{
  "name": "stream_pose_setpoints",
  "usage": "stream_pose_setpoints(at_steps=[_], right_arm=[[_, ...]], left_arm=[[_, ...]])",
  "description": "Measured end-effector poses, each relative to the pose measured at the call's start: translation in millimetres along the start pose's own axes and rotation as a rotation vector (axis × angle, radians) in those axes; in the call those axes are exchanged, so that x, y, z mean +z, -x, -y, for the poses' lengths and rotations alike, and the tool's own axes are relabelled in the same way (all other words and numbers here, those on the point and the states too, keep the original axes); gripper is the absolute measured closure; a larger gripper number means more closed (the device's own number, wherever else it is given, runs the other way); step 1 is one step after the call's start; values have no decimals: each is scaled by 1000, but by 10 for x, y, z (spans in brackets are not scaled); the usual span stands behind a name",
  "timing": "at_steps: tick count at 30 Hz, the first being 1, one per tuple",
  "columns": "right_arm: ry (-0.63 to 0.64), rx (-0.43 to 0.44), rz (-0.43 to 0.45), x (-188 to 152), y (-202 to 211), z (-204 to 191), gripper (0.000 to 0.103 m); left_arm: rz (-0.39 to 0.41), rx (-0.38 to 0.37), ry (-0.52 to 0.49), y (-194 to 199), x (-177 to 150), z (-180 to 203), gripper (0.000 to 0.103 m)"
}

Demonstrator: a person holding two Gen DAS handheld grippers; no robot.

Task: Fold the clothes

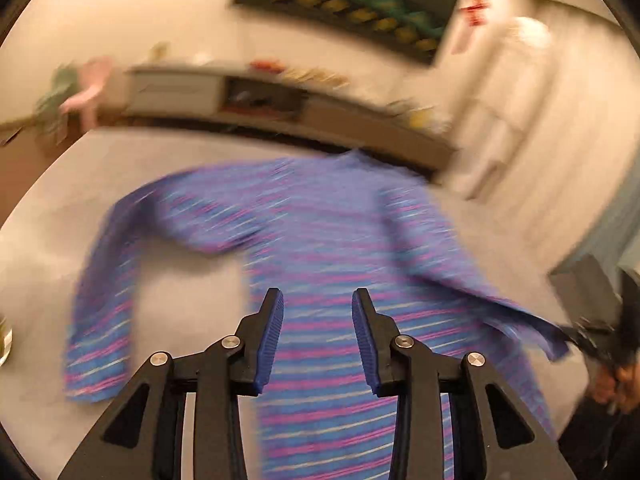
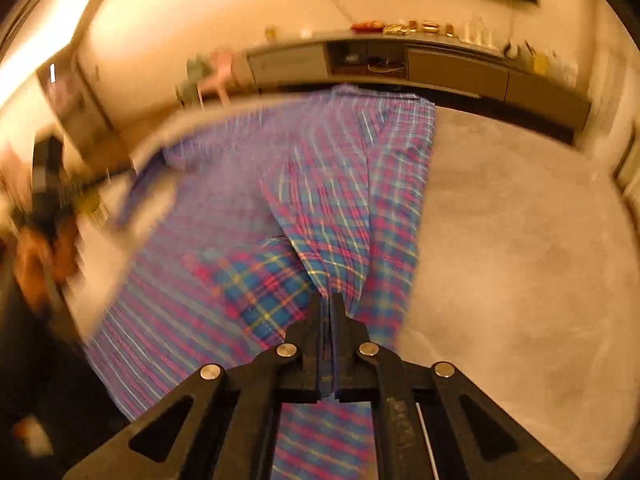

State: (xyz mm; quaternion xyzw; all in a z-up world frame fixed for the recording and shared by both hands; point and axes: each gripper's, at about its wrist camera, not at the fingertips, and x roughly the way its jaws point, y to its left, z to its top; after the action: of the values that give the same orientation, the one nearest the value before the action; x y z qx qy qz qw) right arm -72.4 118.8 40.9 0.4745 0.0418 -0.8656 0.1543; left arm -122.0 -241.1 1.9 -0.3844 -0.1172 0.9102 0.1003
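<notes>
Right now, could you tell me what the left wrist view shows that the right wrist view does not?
Only the left wrist view shows the left gripper open above the plaid shirt, and the shirt's left sleeve lying spread on the grey surface.

Only the right wrist view shows the right gripper shut on a raised fold of the shirt.

Both show the shirt, the grey surface and the low cabinet behind.
</notes>
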Motion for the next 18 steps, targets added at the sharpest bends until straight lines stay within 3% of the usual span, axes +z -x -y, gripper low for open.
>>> stream_pose_setpoints(at_steps=[1, 5, 9, 13, 16, 18], right_arm=[[26, -30, -27, 81, -181, -47, 98], [38, -139, -20, 121, -111, -124, 88], [-3, -50, 38, 397, 60, -300, 87], [67, 41, 43, 856, -140, -935, 86], [151, 141, 35, 1244, -315, -1556, 68], [193, 187, 23, 1456, -542, -1984, 64]], left_arm=[[-10, 37, 25, -6, -3, -141, 68], [-34, 190, 105, 0, -13, -644, 67], [5, 354, 118, 82, -12, -1011, 59], [-1, 373, 234, 58, -65, -1393, 57], [-19, 327, 343, 33, -130, -1616, 57], [2, 270, 400, 122, -155, -1677, 57]])
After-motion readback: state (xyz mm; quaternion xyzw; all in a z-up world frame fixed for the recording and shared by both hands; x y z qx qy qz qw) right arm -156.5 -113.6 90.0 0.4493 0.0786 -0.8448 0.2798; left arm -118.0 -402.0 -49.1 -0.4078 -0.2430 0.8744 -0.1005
